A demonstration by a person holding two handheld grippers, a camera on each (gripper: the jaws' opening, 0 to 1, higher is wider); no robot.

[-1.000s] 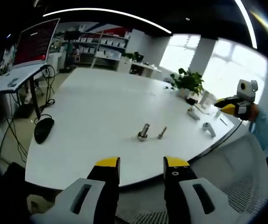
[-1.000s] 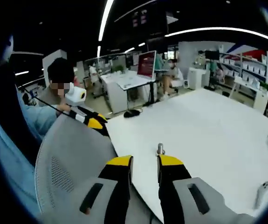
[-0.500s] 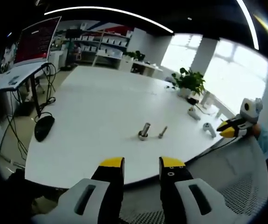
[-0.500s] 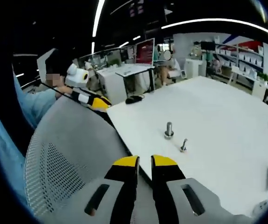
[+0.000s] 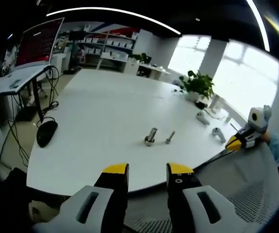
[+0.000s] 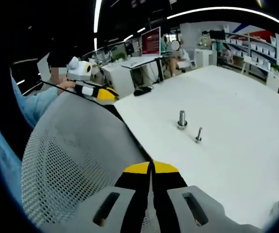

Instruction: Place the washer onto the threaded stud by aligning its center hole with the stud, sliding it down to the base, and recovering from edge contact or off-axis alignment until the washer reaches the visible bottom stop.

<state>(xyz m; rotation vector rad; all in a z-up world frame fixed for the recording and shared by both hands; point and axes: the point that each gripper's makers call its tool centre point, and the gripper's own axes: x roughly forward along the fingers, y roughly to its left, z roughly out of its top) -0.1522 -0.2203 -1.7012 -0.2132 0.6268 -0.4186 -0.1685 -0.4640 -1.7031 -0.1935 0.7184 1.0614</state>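
An upright threaded stud [image 5: 150,136] stands on the white table [image 5: 100,121], with a wider metal ring at its foot. Just right of it a smaller bolt [image 5: 169,138] stands tilted. My left gripper [image 5: 147,170] hovers off the table's near edge, open and empty, well short of the stud. In the right gripper view the stud [image 6: 182,119] and small bolt [image 6: 198,135] sit far ahead on the table [image 6: 236,111]. My right gripper [image 6: 151,168] is shut with nothing visible between its jaws, above a mesh chair back [image 6: 76,160]. The right gripper [image 5: 243,141] also shows at the table's right edge.
A black mouse [image 5: 46,133] lies at the table's left edge. A potted plant [image 5: 195,85] and two white controllers [image 5: 218,135] sit at the far right. A desk with a red monitor [image 5: 37,41] stands at the left. A person's sleeve [image 6: 37,109] holds the left gripper [image 6: 95,92].
My right gripper's jaws have shut from a clear gap, and its view has swung to bring stud and bolt further up. In the left gripper view the right gripper dropped lower.
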